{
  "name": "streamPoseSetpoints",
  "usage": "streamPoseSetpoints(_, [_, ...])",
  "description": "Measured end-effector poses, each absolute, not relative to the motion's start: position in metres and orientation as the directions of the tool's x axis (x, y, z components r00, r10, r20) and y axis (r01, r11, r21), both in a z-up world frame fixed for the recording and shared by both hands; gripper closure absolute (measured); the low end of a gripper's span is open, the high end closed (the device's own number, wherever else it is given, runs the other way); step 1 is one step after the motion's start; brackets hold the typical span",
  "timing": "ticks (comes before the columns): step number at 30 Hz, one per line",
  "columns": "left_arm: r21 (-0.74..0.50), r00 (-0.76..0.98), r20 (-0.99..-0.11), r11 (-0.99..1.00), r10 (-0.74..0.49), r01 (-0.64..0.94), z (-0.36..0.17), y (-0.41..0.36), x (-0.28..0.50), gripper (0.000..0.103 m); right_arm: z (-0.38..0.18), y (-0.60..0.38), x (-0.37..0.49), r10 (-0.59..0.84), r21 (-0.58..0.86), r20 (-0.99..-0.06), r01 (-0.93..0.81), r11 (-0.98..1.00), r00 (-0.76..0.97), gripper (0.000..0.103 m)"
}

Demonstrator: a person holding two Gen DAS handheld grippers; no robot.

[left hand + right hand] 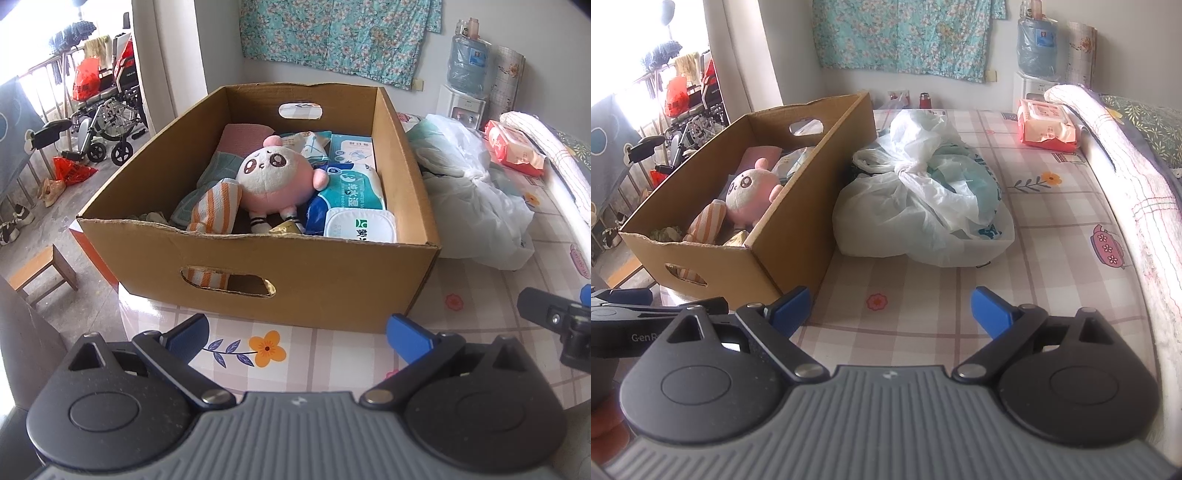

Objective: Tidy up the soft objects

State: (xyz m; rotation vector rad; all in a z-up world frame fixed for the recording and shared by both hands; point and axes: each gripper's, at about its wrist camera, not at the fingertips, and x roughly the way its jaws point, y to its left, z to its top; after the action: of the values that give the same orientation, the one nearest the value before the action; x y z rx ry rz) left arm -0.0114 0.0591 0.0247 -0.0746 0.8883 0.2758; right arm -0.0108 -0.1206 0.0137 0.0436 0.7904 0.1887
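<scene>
A cardboard box [332, 291] stands on the checked table, also in the right wrist view [783, 254]. Inside lie a pink and white plush toy [275, 177] [750, 192], an orange striped cloth [218, 210] [705, 221], a green towel [218, 166], wet wipe packs [351, 192] and a tissue box [351, 149]. My left gripper [299, 332] is open and empty, in front of the box's near wall. My right gripper [890, 306] is open and empty over the table, right of the box.
A tied white plastic bag [923, 199] [469, 177] lies right of the box. A red wipes pack [1047, 125] lies at the back right. A folded blanket [1126, 192] runs along the right edge. A water dispenser [463, 92], a wheelchair [107, 118] and a stool [40, 273] stand around.
</scene>
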Motion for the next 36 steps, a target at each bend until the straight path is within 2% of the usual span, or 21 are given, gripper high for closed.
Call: streamPoseSetpoints(36, [0.03,0.588,-0.785,0.959,0.196,-0.281,0.024,0.066,-0.009,0.0,0.016,-0.108,-0.001,0.198,0.095,-0.709,-0.186,0.978,0.677,0.009])
